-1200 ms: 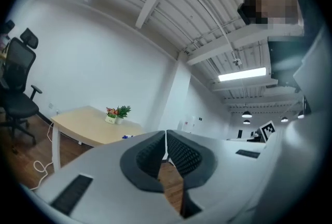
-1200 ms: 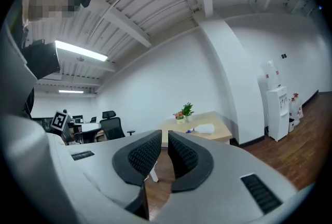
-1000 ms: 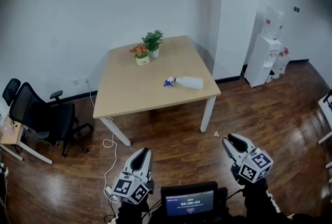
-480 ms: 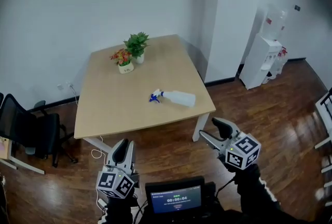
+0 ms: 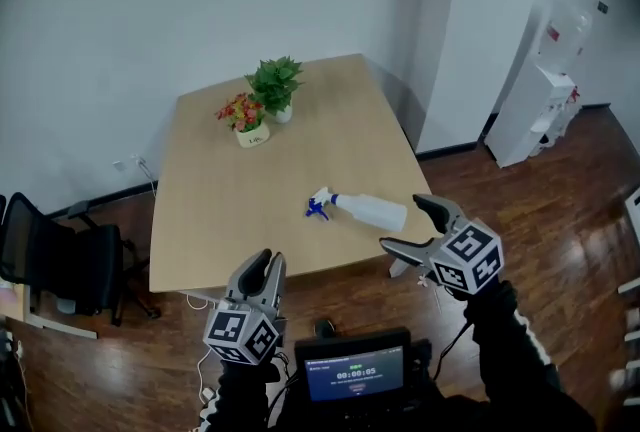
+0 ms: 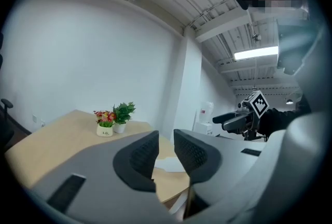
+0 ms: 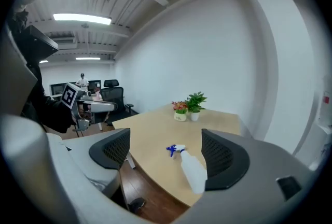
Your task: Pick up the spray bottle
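Note:
A translucent white spray bottle [image 5: 370, 211] with a blue trigger [image 5: 318, 208] lies on its side near the front right edge of the light wooden table [image 5: 215, 210]. My right gripper [image 5: 404, 226] hovers just off that edge, right beside the bottle. Its jaws are opening, with nothing between the pads. In the right gripper view the bottle [image 7: 193, 172] lies ahead on the table, framed by the wide jaws [image 7: 165, 136]. My left gripper [image 5: 263, 272] is at the table's front edge, its jaws a narrow gap apart and empty. The bottle [image 6: 167, 165] shows through that gap.
Two potted plants, one green [image 5: 275, 85] and one flowering [image 5: 243, 115], stand at the table's far side. A black office chair [image 5: 65, 265] is at the left. A white column [image 5: 470, 30] and a water dispenser [image 5: 548, 100] stand to the right. A small screen [image 5: 355, 378] sits below.
Both grippers and the head view have come up to the table, from out on the floor to its front edge. The right jaws have spread much wider, and the left jaws have parted slightly.

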A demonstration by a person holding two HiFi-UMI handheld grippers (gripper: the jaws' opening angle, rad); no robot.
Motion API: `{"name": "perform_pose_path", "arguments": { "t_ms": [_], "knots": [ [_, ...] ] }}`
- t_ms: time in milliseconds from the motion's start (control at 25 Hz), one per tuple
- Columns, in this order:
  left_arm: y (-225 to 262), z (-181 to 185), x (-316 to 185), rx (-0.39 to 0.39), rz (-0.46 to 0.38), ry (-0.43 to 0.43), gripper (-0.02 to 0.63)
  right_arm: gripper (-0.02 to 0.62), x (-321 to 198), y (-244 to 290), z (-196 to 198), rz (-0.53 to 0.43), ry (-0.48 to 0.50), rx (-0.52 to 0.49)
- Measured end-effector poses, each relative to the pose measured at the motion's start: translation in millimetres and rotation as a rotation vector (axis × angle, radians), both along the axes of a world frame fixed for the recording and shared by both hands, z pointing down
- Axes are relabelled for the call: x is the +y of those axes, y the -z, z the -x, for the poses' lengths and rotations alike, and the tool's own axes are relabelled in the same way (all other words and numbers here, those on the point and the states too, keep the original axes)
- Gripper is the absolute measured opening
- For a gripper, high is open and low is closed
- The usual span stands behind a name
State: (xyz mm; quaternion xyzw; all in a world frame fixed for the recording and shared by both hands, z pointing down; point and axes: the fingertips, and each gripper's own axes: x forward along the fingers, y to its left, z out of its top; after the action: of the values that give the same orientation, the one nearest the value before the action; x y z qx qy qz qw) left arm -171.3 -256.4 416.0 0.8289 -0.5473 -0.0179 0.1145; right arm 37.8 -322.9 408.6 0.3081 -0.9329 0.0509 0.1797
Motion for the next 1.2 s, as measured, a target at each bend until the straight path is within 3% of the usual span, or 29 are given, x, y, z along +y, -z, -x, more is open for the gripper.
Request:
{"name": "perform_pose_path", "arguments": {
  "t_ms": [160, 240, 600, 880, 1000, 1120, 1200],
  "knots": [
    [-16.4, 32.0, -68.7, 0.002, 0.029, -0.036, 0.101, 0.427, -61.2, -50.7, 40.7, 0.135, 0.009, 0.113],
    [-30.6, 40.5, -97.6, -0.010, 0.062, -0.062, 0.101, 0.475, -90.9, -86.3, 51.9, 0.209, 0.013, 0.206],
    [-113.6, 49.2, -196.2, -0.047, 0.258, -0.091, 0.101, 0.491, -183.7, -202.5, 62.9, 0.424, 0.067, 0.515],
    [-162.2, 33.9, -235.4, -0.046, 0.376, -0.076, 0.101, 0.491, -216.6, -254.3, 64.8, 0.530, 0.163, 0.666],
    [-178.6, 24.8, -240.6, -0.022, 0.426, -0.074, 0.101, 0.490, -213.6, -277.5, 52.9, 0.583, 0.202, 0.788],
    [-187.2, 20.3, -243.7, -0.011, 0.447, -0.077, 0.101, 0.490, -206.8, -293.7, 49.4, 0.631, 0.233, 0.889],
    [-190.5, 18.3, -245.9, -0.015, 0.455, -0.086, 0.101, 0.489, -208.8, -302.0, 51.3, 0.639, 0.235, 0.906]
  ]
}}
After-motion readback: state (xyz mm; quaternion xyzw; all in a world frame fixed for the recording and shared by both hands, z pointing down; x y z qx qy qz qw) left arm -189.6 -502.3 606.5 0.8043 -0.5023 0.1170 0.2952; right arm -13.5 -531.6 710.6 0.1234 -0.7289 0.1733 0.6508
